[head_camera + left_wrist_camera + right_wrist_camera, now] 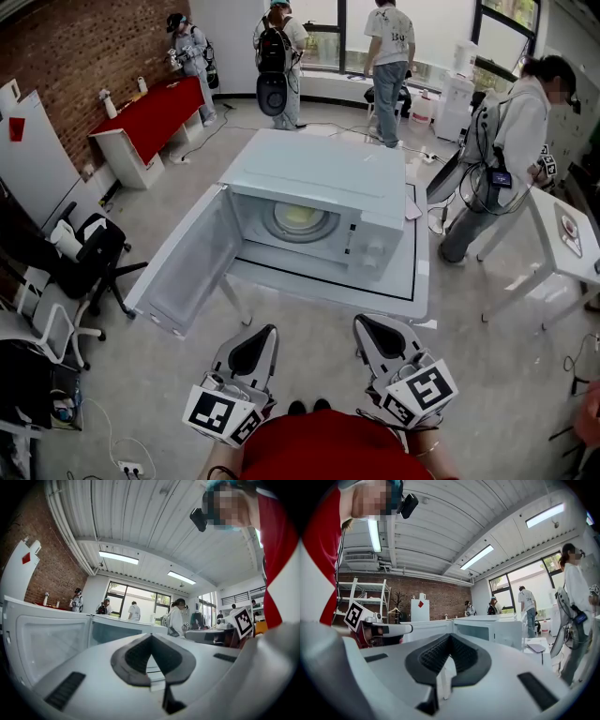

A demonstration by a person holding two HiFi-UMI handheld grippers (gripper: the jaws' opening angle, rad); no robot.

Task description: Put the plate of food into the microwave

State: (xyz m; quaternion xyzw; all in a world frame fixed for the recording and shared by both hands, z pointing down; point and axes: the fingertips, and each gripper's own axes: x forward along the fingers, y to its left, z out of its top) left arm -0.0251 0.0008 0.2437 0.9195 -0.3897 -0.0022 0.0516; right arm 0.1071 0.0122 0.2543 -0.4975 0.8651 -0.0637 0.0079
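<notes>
A white microwave (319, 178) stands on a low white table (375, 291), its door (187, 262) swung wide open to the left. Inside, on the turntable, sits a pale plate of food (300, 218). My left gripper (269, 330) and right gripper (361, 323) hover side by side in front of the table, both shut and empty, pointing level at the oven. The left gripper view shows my left gripper (151, 637) with jaws together, the open door (42, 644) beyond it. In the right gripper view my right gripper (450, 637) is closed too, with the microwave (487, 630) ahead.
Several people stand behind the table and at its right (506, 141). A black office chair (94, 258) is at the left, a red-covered table (159, 108) by the brick wall, and a white table (562, 239) at the right.
</notes>
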